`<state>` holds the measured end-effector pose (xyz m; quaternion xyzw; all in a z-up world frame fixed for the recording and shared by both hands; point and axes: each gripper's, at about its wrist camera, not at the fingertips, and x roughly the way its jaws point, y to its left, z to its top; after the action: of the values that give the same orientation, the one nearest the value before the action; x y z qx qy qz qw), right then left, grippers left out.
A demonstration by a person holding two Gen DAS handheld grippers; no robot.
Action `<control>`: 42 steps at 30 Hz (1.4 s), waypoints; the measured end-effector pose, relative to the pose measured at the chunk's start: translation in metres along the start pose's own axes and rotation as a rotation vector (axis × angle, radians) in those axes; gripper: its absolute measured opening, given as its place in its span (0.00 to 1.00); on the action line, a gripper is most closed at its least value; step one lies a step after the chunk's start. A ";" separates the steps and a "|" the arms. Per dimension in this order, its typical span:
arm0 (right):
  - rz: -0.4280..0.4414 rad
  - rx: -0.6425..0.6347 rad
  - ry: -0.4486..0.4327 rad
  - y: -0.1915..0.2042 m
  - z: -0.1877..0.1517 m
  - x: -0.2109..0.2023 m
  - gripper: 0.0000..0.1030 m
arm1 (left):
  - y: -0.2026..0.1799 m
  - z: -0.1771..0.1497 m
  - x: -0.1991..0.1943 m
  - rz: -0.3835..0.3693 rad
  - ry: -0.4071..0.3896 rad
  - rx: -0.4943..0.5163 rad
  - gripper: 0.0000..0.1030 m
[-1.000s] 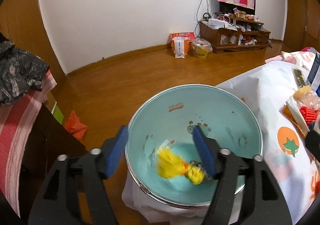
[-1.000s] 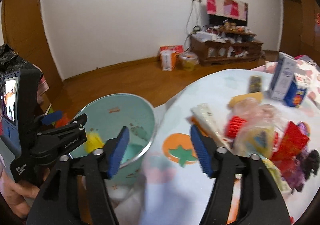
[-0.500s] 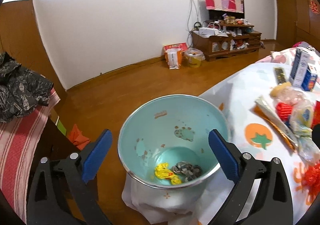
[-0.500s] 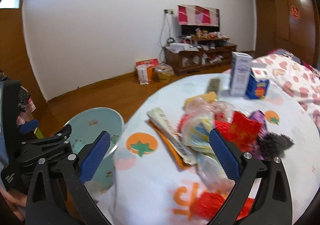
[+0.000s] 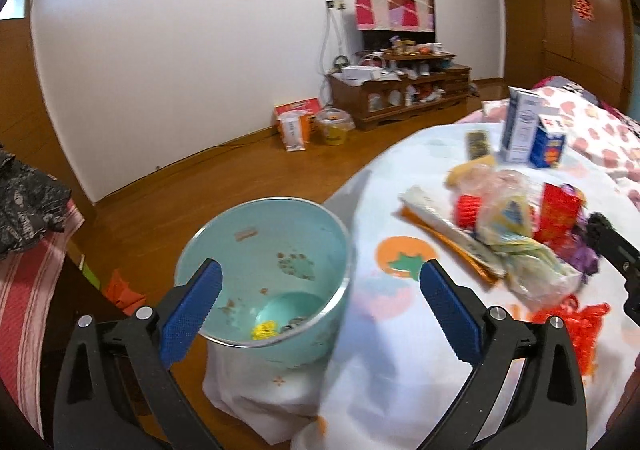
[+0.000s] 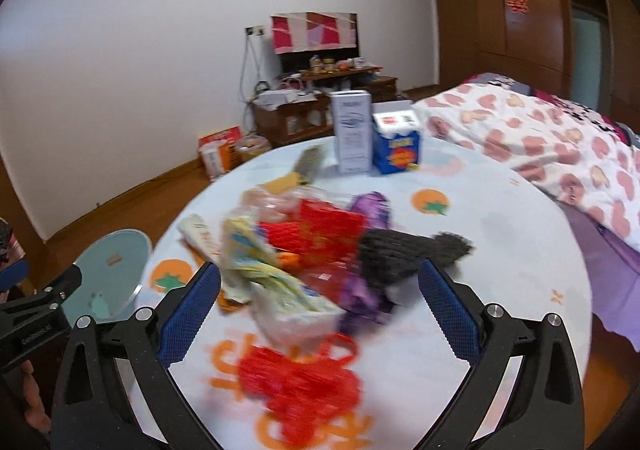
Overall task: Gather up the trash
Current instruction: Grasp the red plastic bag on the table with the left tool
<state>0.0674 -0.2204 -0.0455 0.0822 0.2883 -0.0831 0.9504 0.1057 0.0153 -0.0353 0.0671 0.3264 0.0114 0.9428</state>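
The round worktop (image 6: 500,218), under a white cloth printed with orange fruit, carries the trash heap in its middle. Beside its left edge, lower down, stands the pale teal bin (image 5: 280,218), with a yellow scrap (image 5: 264,330) and some grey bits already at the bottom.

In the heap the larger pieces are a black knitted piece (image 6: 404,254), a crumpled clear plastic bag (image 6: 280,290) and a red packet (image 6: 332,230); a red netted bundle (image 6: 300,378) lies nearest. Two upright cartons, white (image 6: 352,134) and blue (image 6: 396,146), stand apart at the far side.

The right gripper (image 6: 318,314) hovers over the heap, spread wide and empty. The left gripper (image 5: 320,306) is likewise wide and empty, straddling the bin rim and the cloth edge.

The next pick is best aimed at one loose piece on the outside, probably the red netted bundle: come down over its bulk, close fully before lifting, and avoid snagging the cloth.
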 end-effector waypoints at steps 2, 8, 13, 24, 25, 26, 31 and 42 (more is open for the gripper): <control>-0.020 0.004 -0.005 -0.010 -0.003 -0.004 0.94 | -0.009 -0.001 -0.003 -0.014 -0.002 0.013 0.94; -0.067 0.029 -0.003 -0.035 -0.011 -0.011 0.93 | -0.024 -0.006 -0.009 -0.073 0.009 0.019 0.94; -0.083 0.036 -0.006 -0.047 -0.015 -0.017 0.90 | -0.043 -0.010 -0.015 -0.097 0.010 0.047 0.94; -0.117 0.083 0.026 -0.083 -0.031 -0.021 0.76 | -0.069 -0.020 -0.020 -0.131 0.031 0.069 0.94; -0.119 0.087 0.028 -0.086 -0.033 -0.021 0.76 | -0.072 -0.021 -0.020 -0.136 0.034 0.071 0.94; -0.123 0.090 0.032 -0.091 -0.035 -0.021 0.76 | -0.075 -0.022 -0.019 -0.141 0.039 0.076 0.94; -0.117 0.103 0.049 -0.101 -0.041 -0.022 0.68 | -0.098 -0.029 -0.017 -0.179 0.064 0.112 0.94; -0.140 0.134 0.070 -0.122 -0.048 -0.022 0.67 | -0.154 -0.037 -0.017 -0.304 0.103 0.187 0.87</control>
<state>-0.0018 -0.3271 -0.0858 0.1282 0.3203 -0.1657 0.9239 0.0659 -0.1344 -0.0746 0.1037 0.3801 -0.1582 0.9054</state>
